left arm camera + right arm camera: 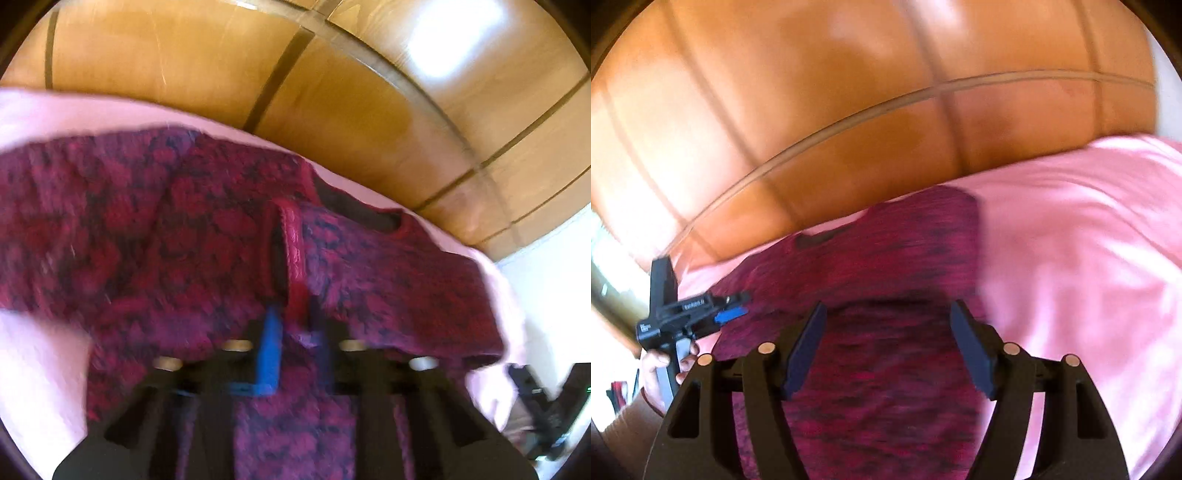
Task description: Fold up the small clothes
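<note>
The left gripper (291, 325) pinches a ribbed red edge of the maroon knit top (184, 240), lifting it. The right gripper (888, 347) hangs wide open and empty above the cloth. The top lies on a pink sheet (1071, 240); folding seems barely begun.

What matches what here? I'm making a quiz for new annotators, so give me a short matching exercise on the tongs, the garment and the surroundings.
Column A:
1. left tongs
2. right tongs
3. knit top
4. bedsheet
5. wooden panelling

Column B:
a. pale pink, under the garment
b. orange-brown, behind the bed
c. open, above the fabric
d. dark red with black flecks
e. shut on a red-trimmed edge

Pairs: 1-e, 2-c, 3-d, 4-a, 5-b
</note>
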Available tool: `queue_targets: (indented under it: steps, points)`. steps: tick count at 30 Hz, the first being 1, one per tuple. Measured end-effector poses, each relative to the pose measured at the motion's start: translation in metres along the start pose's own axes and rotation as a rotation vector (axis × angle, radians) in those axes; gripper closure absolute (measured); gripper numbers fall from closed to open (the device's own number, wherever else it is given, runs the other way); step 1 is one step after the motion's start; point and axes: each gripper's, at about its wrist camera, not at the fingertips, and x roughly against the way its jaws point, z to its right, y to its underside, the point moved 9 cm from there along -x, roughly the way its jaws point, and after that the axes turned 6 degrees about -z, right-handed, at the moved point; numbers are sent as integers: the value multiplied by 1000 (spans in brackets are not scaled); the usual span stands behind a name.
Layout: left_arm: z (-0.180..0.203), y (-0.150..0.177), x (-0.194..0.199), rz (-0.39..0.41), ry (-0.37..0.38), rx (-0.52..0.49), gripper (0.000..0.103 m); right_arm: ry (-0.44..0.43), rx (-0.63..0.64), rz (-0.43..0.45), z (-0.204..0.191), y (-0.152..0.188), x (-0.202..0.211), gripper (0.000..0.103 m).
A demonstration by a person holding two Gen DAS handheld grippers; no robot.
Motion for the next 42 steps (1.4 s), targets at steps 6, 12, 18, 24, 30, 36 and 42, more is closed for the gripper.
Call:
queue_targets:
  steps: [6, 12, 18, 24, 30, 36, 42]
  points:
    - [-10, -14, 53, 157, -21, -8, 94, 1, -86, 19, 36, -21, 4, 54]
    - [-44, -10, 48, 159, -158, -25, 94, 49, -1, -83, 13, -19, -51, 56]
    - [-63, 7, 12, 107, -229, -45, 92, 229, 86, -80, 14, -9, -93, 55]
    - [-78, 23, 50, 180, -139, 45, 73, 329, 158, -64, 11, -6, -91, 53]
    - [-134, 45, 108, 284, -182, 156, 46, 301, 234, 5, -30, 6, -53, 34]
    - [-230, 65, 161, 360, -174, 394, 46, 203, 332, -86, -78, 66, -63, 29]
    - [-324, 70, 213, 436, -120, 603, 56, 285, 446, -108, -95, 99, -81, 2]
